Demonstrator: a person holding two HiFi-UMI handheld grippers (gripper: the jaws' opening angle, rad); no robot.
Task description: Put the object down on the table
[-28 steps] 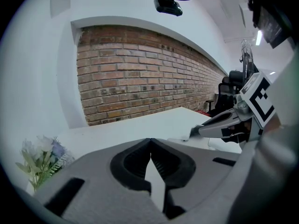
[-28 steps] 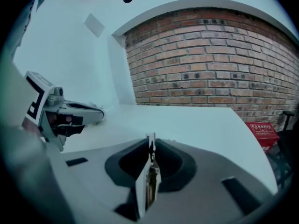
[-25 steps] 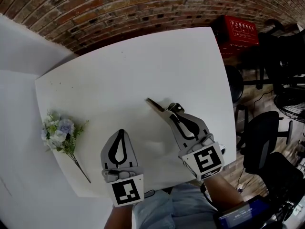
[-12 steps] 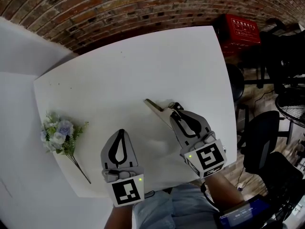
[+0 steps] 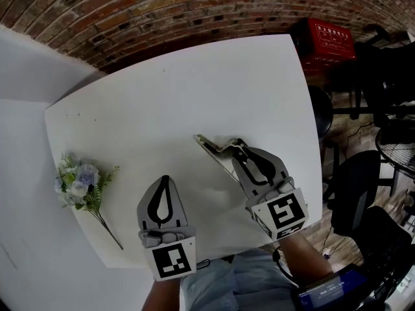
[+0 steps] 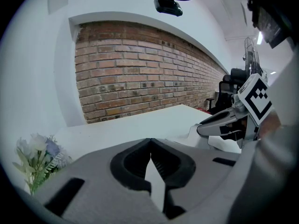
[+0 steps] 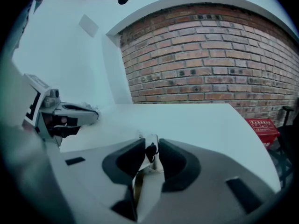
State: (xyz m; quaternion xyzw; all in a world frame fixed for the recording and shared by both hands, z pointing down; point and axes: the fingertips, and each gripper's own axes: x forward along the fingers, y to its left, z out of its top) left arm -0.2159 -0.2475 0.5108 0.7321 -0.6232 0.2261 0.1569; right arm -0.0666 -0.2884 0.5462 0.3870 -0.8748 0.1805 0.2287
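Right gripper (image 5: 237, 148) at near right of the white table (image 5: 162, 96), jaws part-way open, just been opening. The object (image 5: 211, 144), slim, pale and metallic, sits between the jaw tips and sticks out far-left from them. Right gripper view: small gaps on both sides of the object, pads not clearly pressing it. Object looks low and flat against the table top; actual contact hard to confirm.

Versus a second ago: the right jaws were tighter on the object then, and they are wider now. Object's far tip has shifted slightly left and looks flatter. Right gripper body is in nearly the same spot. The small green lights seen on both marker cubes half a second ago are off now.

Left gripper (image 5: 165, 180) at near centre-left, just beside the table's near edge, jaws closed tip to tip with nothing between them. No change in its place.

Bunch of artificial flowers (image 5: 81, 181) lies at the table's left edge, well apart from both grippers, unmoved. Brick wall (image 5: 162, 5) on the far side, red crate (image 5: 327, 41) at far right off the table, dark office chair (image 5: 353, 193) at right.
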